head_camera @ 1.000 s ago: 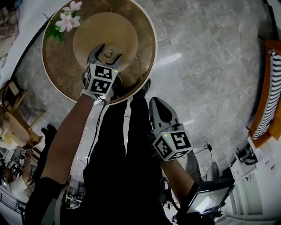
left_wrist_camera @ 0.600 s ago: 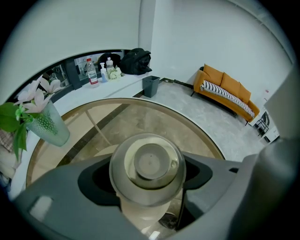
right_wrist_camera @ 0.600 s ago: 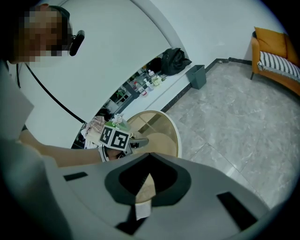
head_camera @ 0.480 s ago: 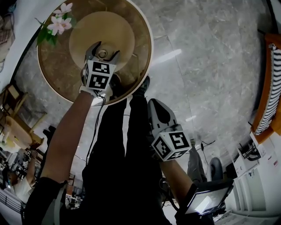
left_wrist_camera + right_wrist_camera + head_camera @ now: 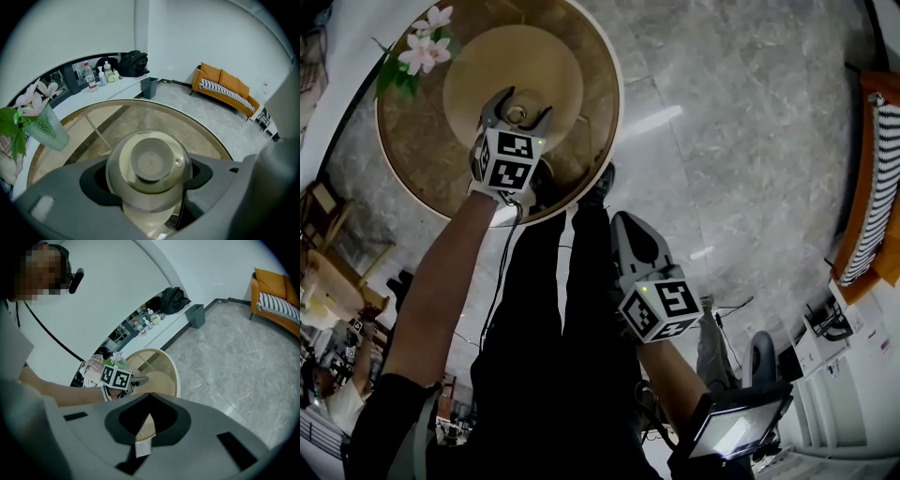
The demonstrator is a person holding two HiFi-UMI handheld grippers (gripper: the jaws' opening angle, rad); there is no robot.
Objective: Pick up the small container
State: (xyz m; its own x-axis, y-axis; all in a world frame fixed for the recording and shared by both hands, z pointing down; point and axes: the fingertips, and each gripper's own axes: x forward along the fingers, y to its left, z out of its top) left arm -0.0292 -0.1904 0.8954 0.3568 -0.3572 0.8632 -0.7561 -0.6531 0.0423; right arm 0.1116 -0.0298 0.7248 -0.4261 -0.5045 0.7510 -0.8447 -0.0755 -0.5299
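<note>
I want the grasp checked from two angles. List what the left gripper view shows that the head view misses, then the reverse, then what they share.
Only the left gripper view: a counter with bottles, a black bag and a grey bin.
Only the head view: the right gripper, shut and away from the table, and the person's legs.
Both: the small container standing between the left gripper's spread fingers, the round glass table, the pink flowers and the orange sofa.

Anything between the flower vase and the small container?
Just bare tabletop, then one jaw of the left gripper flanking the small container; left gripper view shows it.
</note>
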